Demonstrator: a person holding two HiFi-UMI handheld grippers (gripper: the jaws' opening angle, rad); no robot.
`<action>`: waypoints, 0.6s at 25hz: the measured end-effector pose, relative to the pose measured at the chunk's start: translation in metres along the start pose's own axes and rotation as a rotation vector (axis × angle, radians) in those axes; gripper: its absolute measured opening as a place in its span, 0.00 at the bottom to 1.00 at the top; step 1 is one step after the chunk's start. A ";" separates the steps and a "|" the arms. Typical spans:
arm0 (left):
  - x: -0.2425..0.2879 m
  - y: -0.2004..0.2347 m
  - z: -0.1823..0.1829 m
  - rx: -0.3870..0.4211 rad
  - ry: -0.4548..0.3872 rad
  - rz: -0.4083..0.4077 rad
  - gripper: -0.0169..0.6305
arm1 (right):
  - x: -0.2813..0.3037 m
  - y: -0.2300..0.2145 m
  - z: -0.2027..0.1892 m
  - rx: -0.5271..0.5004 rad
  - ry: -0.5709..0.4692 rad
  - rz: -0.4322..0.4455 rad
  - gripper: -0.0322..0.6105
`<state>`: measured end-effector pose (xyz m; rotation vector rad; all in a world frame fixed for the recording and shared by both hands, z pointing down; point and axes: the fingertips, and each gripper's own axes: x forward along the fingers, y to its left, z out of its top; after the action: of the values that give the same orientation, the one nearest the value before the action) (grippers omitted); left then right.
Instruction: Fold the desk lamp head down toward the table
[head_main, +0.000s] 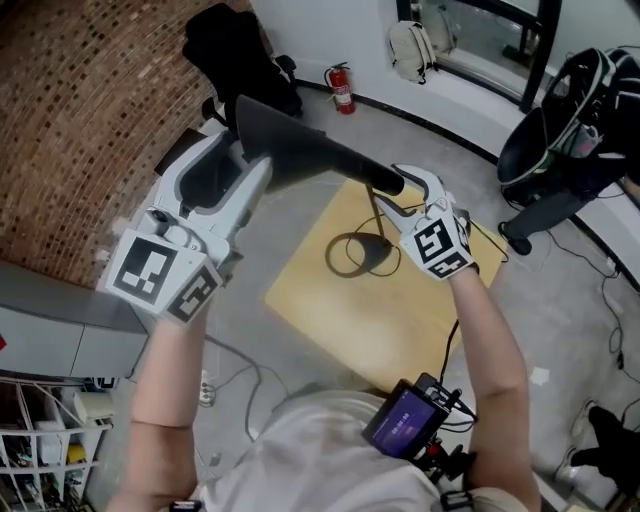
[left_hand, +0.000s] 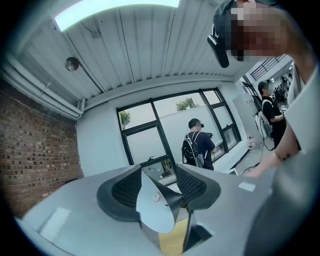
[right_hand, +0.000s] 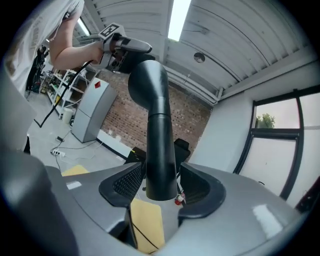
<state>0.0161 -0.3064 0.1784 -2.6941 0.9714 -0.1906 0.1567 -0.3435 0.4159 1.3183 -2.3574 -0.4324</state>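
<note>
A black desk lamp stands on a small wooden table (head_main: 400, 320), with its ring base (head_main: 352, 255) near the table's far side. Its cone head (head_main: 300, 150) lies about level and points left. My left gripper (head_main: 250, 155) is at the head's wide end. The shade's rim (left_hand: 156, 207), white inside, sits between the jaws of the left gripper (left_hand: 159, 187), which stand wide and do not pinch it. My right gripper (head_main: 410, 195) is at the head's narrow neck (right_hand: 160, 150), which passes between the spread jaws of the right gripper (right_hand: 161, 185) with a small gap on each side.
A red fire extinguisher (head_main: 342, 88) and a black bag (head_main: 230, 45) stand by the brick wall. An office chair (head_main: 565, 140) is at the right, a grey cabinet (head_main: 40, 320) at the left. A person with a backpack (left_hand: 196, 145) stands by the windows.
</note>
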 end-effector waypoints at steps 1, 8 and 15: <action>0.002 0.000 0.000 0.012 0.005 0.001 0.34 | 0.001 0.001 -0.002 -0.018 0.011 -0.005 0.45; 0.016 0.009 0.004 0.019 0.028 0.014 0.34 | 0.004 0.002 -0.013 -0.130 0.091 -0.013 0.39; 0.032 0.023 -0.006 -0.016 0.073 0.063 0.34 | 0.009 0.006 -0.017 -0.164 0.094 -0.045 0.39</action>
<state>0.0256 -0.3449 0.1788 -2.6834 1.0823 -0.2717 0.1561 -0.3493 0.4348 1.2882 -2.1702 -0.5527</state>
